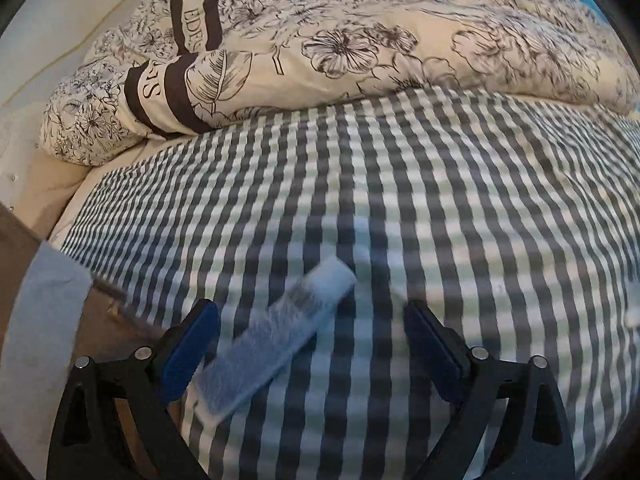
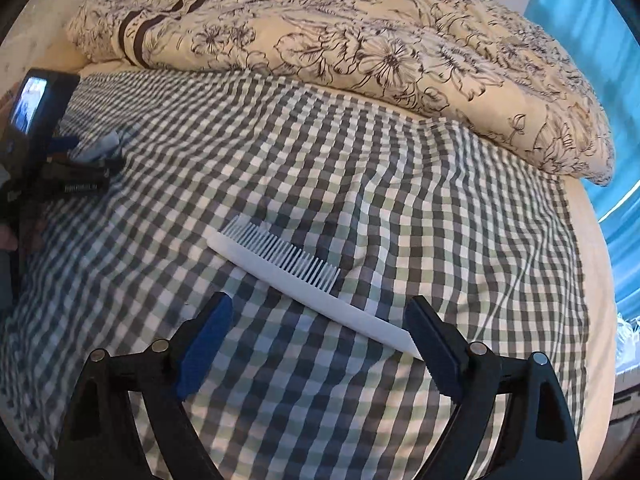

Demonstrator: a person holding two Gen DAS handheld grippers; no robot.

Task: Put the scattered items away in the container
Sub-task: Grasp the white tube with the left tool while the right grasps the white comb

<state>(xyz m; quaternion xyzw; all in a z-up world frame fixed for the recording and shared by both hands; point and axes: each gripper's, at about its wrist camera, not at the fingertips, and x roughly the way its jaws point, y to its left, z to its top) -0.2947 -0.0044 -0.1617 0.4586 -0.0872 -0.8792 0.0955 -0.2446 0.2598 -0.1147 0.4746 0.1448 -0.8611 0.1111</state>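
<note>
The white comb (image 2: 298, 294) lies slantwise across the right gripper (image 2: 320, 330) — handle by its right jaw — both grippers' jaws wide, empty (left gripper (image 1: 312, 334) over a blurred tube (image 1: 276, 334)).

Grey-white checked sheet (image 2: 320, 160); cream duvet (image 2: 360, 40) with dark floral print; white comb (image 2: 304, 292); pale blue tube (image 1: 276, 332); teal curtain (image 2: 600, 60) upper right.

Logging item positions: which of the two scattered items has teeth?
The white comb, lying before the open right gripper. The pale blue tube by the open left gripper has none.
</note>
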